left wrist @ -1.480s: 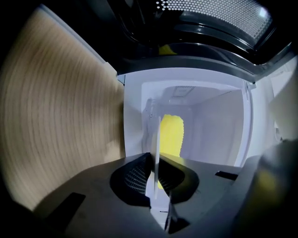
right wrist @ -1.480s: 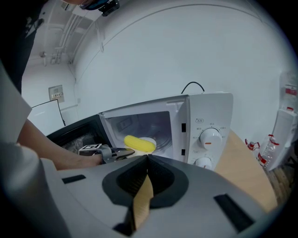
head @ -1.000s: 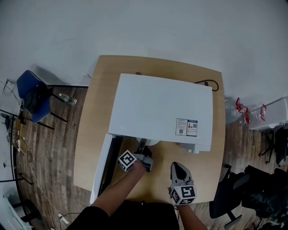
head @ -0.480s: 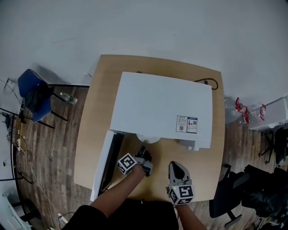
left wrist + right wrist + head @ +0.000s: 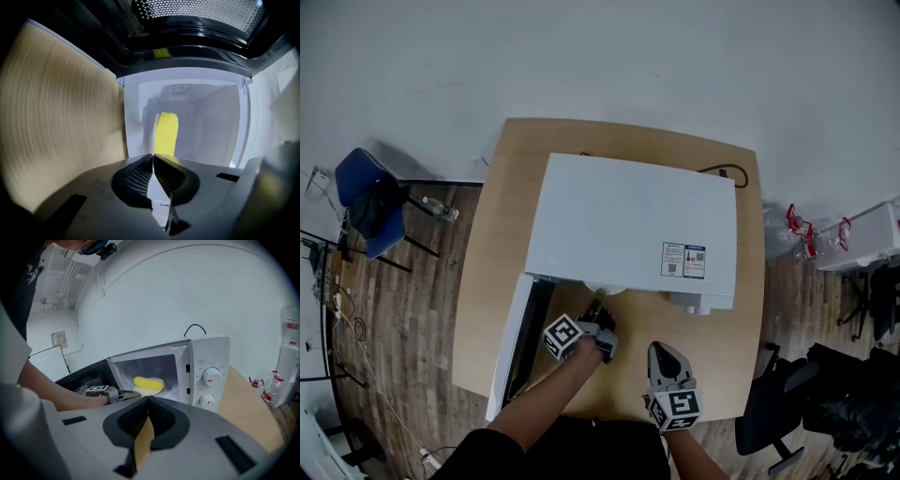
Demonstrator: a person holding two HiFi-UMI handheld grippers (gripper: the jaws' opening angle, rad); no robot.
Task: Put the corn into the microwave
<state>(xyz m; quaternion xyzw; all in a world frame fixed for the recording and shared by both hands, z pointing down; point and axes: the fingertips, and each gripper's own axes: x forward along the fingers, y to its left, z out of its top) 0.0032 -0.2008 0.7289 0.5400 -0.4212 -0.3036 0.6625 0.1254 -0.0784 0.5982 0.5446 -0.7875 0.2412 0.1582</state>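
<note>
Two grippers: both sit low in the head view, the left gripper (image 5: 600, 315) at the mouth of the microwave (image 5: 628, 216), the right gripper (image 5: 662, 350) lower and further right over the table (image 5: 497, 244).
Door (image 5: 506, 356): swung open at the lower left of the head view. Its perforated window fills the top of the left gripper view.
Left gripper state: the jaws have just been closing and now meet tip to tip, with nothing between them.
Corn (image 5: 166, 133): inside the cavity, resting on the white plate (image 5: 151, 390), well apart from any finger.
Direction from fingers: straight ahead of the left gripper's tips, just above them in the centre of that frame.
Long axis: up and down in the left gripper view, left to right in the right gripper view. So the cob probably lies across the cavity, broadside to the left gripper.
Right gripper state: jaws drawn together on nothing, only a sliver of table colour showing behind them.
Right gripper's line: the corn sits just above its tips in the frame, but further off, with the left gripper between.
Nearer hand: the left, to both corn and door.
Judgement: the corn looks placed. Shutting the door likely remains, and it should fall to the left gripper.
</note>
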